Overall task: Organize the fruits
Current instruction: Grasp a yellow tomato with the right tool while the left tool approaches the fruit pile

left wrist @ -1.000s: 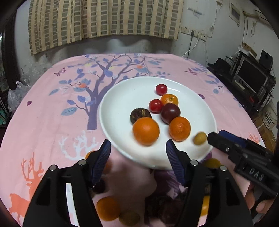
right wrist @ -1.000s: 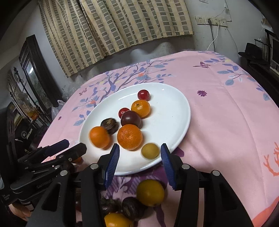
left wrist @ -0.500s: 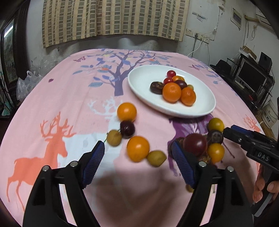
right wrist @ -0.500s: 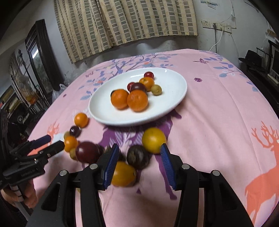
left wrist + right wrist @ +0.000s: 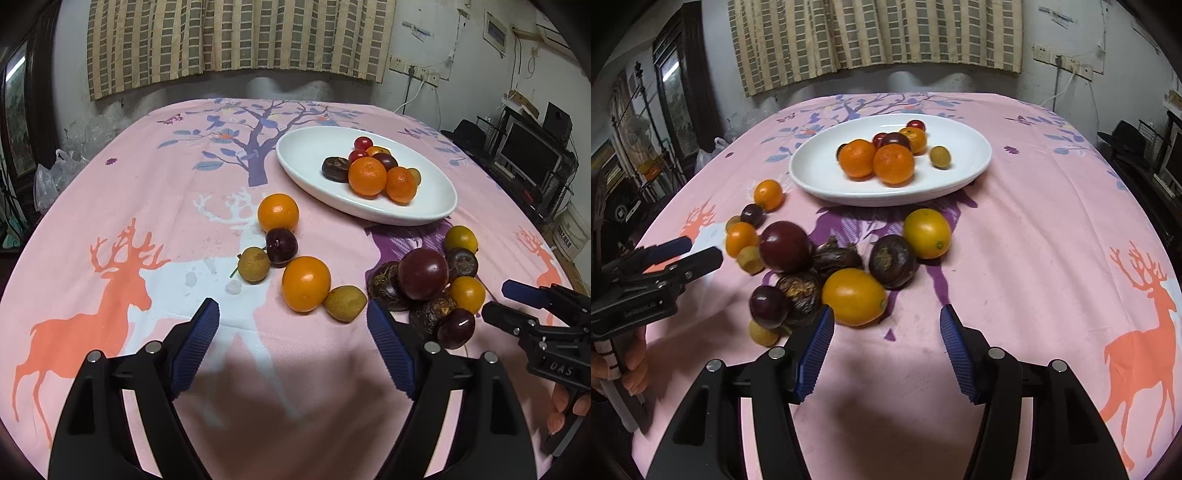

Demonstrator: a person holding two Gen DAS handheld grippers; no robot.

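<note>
A white oval plate (image 5: 306, 158) (image 5: 967, 147) holds several fruits: two mandarins (image 5: 367, 176), a dark plum, small red tomatoes and a green olive-like fruit (image 5: 940, 156). Loose fruits lie on the pink cloth nearer me: an orange (image 5: 306, 283), a longan (image 5: 345, 302), a large plum (image 5: 423, 273) (image 5: 784, 245), yellow citrus (image 5: 854, 296) and dark chestnuts. My left gripper (image 5: 291, 332) is open and empty just short of the orange. My right gripper (image 5: 886, 332) is open and empty beside the yellow citrus.
The round table carries a pink cloth with deer and tree prints (image 5: 110, 266). A curtain and wall stand behind. Shelves with electronics (image 5: 532, 155) are at the right; a dark cabinet (image 5: 679, 107) is at the left.
Both grippers have pulled back from the plate toward me and stayed open. The loose fruits on the cloth now lie in front of the fingers.
</note>
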